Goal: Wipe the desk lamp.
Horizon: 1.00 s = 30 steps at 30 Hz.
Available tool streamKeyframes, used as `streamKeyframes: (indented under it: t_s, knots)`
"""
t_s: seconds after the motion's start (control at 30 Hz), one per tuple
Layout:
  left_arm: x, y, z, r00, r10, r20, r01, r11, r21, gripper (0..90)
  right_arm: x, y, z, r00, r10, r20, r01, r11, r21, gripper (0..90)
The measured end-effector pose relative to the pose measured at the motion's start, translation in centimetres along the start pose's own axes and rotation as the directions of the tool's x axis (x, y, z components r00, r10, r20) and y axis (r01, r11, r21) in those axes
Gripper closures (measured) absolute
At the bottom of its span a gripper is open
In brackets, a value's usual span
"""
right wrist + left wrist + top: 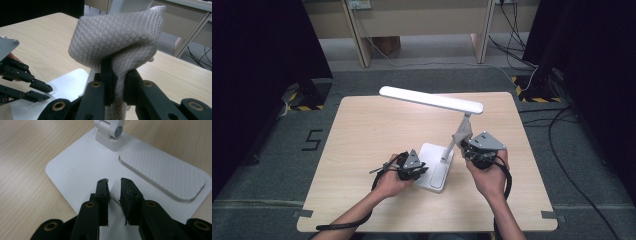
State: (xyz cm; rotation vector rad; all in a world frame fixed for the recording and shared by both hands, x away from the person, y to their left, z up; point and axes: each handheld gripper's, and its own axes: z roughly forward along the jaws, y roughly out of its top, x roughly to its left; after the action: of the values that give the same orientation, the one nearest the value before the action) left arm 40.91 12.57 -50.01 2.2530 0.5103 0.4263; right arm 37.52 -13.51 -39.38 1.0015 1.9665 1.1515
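Step in hand looks like wiping lamp (447, 145) at table (362, 130) centre. Right gripper (117, 82) pinches cloth (117, 37) against lamp stem. Left gripper (114, 192), jaws narrowly apart and empty, steadies base (82, 162). Next: slide cloth along stem, base kept pinned

Desk lamp (439, 150) sits on the table (362, 140), right of center.

Left gripper (412, 170) is over the lamp base's (85, 162) near-left edge; right gripper (472, 145), just right of the lamp's arm, pinches a cloth (117, 40) up against it.
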Motion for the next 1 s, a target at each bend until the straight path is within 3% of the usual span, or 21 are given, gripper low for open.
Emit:
streamKeyframes:
  t_s: [1.0]
  knots:
    - [0.0,0.0,0.1,1.0000,-0.005,-0.002,0.005,1.0000,-0.006,75.9,0.6,-1.7,1.4,0.9995,0.013,-0.028,-0.012,0.999,0.050,81.5]
